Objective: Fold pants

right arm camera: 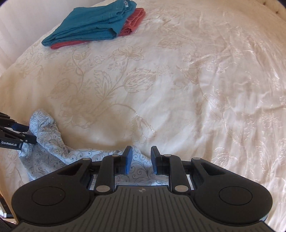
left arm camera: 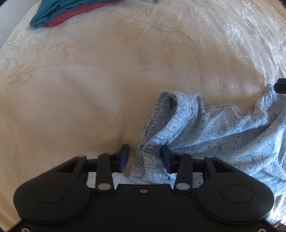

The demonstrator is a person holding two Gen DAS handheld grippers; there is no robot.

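Light blue pants with a dark floral print lie crumpled on the cream bedspread, at the lower right of the left wrist view and the lower left of the right wrist view. My left gripper is open, its jaws astride a bunched edge of the pants. It shows at the left edge of the right wrist view. My right gripper is open over the pants' other edge, with fabric between and under its fingers. Its tips show at the right edge of the left wrist view.
A folded teal garment lies on a folded red one at the far left of the bed, also in the left wrist view. The embroidered cream bedspread covers everything else.
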